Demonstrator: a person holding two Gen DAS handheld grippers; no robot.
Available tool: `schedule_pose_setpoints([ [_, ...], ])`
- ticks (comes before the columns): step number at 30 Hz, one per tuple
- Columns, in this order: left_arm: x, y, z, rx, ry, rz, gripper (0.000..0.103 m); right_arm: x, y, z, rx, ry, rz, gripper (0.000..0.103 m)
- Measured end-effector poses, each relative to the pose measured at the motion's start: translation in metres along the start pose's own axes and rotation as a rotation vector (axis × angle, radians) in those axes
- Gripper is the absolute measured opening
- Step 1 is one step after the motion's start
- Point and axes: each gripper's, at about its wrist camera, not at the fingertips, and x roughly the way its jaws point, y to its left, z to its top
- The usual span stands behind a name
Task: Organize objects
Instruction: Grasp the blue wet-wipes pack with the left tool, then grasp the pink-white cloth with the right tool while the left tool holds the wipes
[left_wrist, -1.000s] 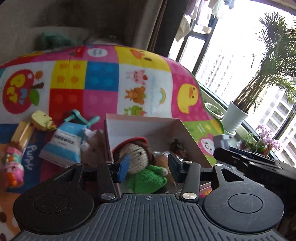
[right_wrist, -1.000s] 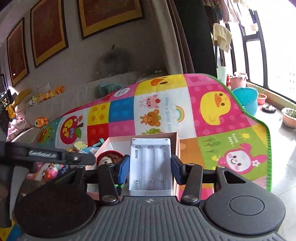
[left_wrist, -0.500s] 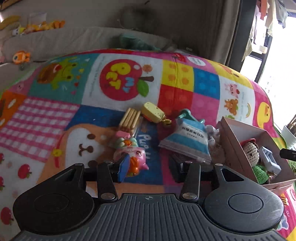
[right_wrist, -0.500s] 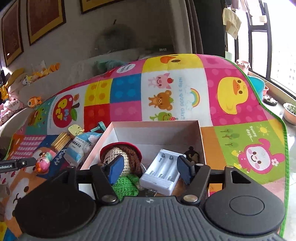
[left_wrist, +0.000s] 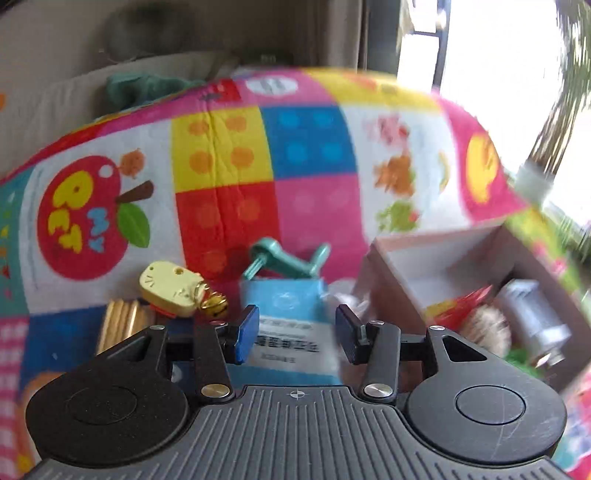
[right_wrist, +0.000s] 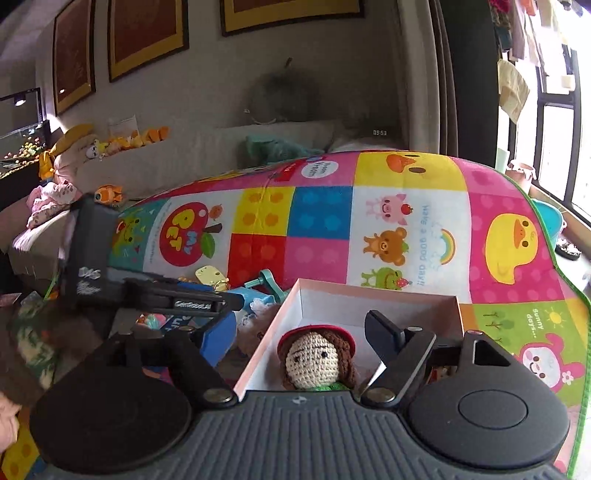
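A pink open box stands on the colourful play mat. A crocheted doll with a red hat lies in it. In the left wrist view the box also holds a white battery holder. My left gripper is open just above a blue and white packet, with a pad on each side of it. My right gripper is open and empty above the box, over the doll. The left gripper's body shows at the left of the right wrist view.
Left of the box lie a teal plastic toy, a gold cat-shaped charm with a bell, and some wooden sticks. A sofa with plush toys runs behind the mat. A window is on the right.
My right gripper has opened and left the battery holder in the box, then drawn back. My left gripper has swung from the box to the left and come in over the blue packet.
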Motion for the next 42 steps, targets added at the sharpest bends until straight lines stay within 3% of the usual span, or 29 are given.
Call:
schedule_pose_setpoints([
  [1, 0.008, -0.002, 0.000, 0.030, 0.009, 0.021, 0.059, -0.003, -0.004, -0.004, 0.003, 0.004, -0.002, 0.078],
  [3, 0.019, -0.002, 0.001, 0.043, 0.019, 0.039, 0.059, -0.006, -0.015, -0.011, 0.018, 0.017, -0.005, 0.081],
  [6, 0.037, 0.005, -0.003, 0.002, 0.072, 0.045, 0.061, -0.003, -0.027, -0.020, 0.036, 0.031, -0.016, 0.082],
  [9, 0.033, 0.011, -0.009, -0.063, 0.052, 0.049, 0.057, 0.002, -0.033, -0.024, 0.065, 0.043, -0.012, 0.082],
  [13, -0.009, 0.008, -0.041, -0.112, 0.024, -0.022, 0.056, 0.006, -0.033, -0.025, 0.073, 0.042, 0.002, 0.082],
  [16, -0.050, 0.002, -0.080, -0.115, 0.001, -0.032, 0.056, 0.014, -0.029, -0.021, 0.075, 0.053, -0.006, 0.082],
  [20, -0.107, 0.016, -0.123, -0.231, -0.054, -0.081, 0.056, 0.019, -0.014, -0.014, 0.076, 0.060, 0.012, 0.082],
  [26, -0.153, 0.049, -0.168, -0.341, -0.119, -0.045, 0.055, 0.036, 0.024, 0.014, 0.033, 0.097, 0.066, 0.082],
  [31, -0.168, 0.076, -0.182, -0.388, -0.176, -0.040, 0.055, 0.106, 0.055, 0.055, 0.079, 0.247, 0.077, 0.082],
  [38, -0.181, 0.122, -0.199, -0.512, -0.275, -0.013, 0.055, 0.235, 0.088, 0.079, 0.051, 0.304, -0.084, 0.081],
  [42, -0.175, 0.129, -0.210, -0.559, -0.306, -0.064, 0.055, 0.293, 0.077, 0.074, 0.125, 0.378, -0.163, 0.059],
])
